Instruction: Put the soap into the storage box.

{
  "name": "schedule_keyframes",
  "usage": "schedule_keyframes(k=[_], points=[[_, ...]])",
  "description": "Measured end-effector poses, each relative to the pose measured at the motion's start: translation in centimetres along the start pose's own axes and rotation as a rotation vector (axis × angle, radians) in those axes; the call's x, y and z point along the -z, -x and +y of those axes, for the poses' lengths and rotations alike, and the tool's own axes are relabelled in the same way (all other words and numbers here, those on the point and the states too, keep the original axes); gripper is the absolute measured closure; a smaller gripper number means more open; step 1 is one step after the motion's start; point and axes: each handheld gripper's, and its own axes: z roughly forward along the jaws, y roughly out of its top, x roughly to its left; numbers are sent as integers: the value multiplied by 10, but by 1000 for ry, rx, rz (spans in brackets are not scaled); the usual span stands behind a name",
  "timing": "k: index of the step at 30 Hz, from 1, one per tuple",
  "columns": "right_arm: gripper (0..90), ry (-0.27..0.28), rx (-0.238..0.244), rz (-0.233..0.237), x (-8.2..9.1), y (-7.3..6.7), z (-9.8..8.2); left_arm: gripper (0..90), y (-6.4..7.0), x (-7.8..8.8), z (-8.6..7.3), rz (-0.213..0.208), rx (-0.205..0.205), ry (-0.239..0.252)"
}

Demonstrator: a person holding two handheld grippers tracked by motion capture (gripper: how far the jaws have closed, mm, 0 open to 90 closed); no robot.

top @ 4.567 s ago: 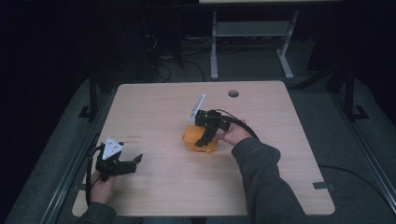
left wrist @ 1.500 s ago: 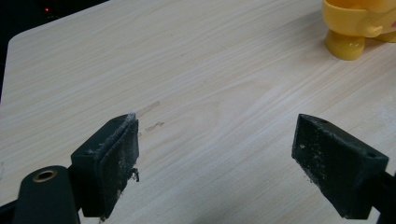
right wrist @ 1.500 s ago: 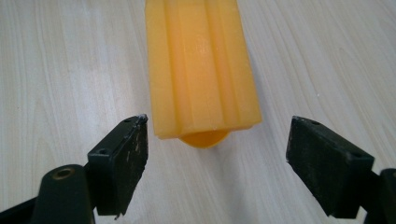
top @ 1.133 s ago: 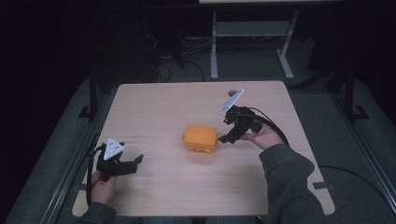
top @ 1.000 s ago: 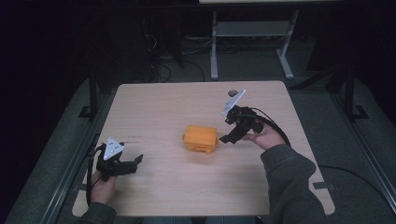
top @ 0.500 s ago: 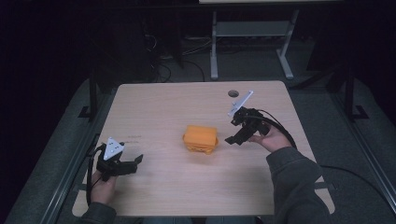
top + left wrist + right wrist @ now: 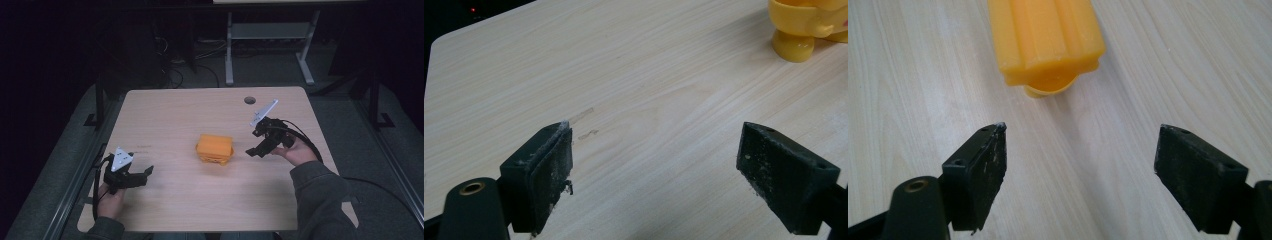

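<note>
— Since a few seconds back, your right claw (image 7: 256, 150) has let go of the orange toy (image 7: 215, 148) and backed off toward three o'clock. Your left claw (image 7: 141, 175) hasn't shifted from the seven o'clock corner.

— So where does that leave the toy?

— It sits alone near the middle of the tabletop (image 7: 200, 110), touched by nothing. In your right gripper view it lies just ahead of the spread jaws, close but apart from them. In your left gripper view its yellow foot (image 7: 793, 46) shows at about one o'clock, well off.

— And the claws themselves?

— Both stand wide open and empty, with bare wood between the pads.

— How far along are you?

— I'd judge the placing is done: the toy rests steady and is released. What's left looks like only drawing your right hand (image 7: 296, 152) home, unless you mean to regrasp.
</note>
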Motion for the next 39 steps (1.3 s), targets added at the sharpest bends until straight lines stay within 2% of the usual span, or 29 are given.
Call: schedule_keyframes(k=[4,11,21,39], points=[[203,-5,-16,2,1,0,-3,141,0,0,0,0,1,0],[203,-6,-11,-6,6,-1,-7,141,0,0,0,1,0,0],[203,-5,-38,-10,7,-1,-22,141,0,0,0,0,-5,1],[203,10,-100,-23,14,-4,-64,141,1,-1,-1,0,-8,-7]])
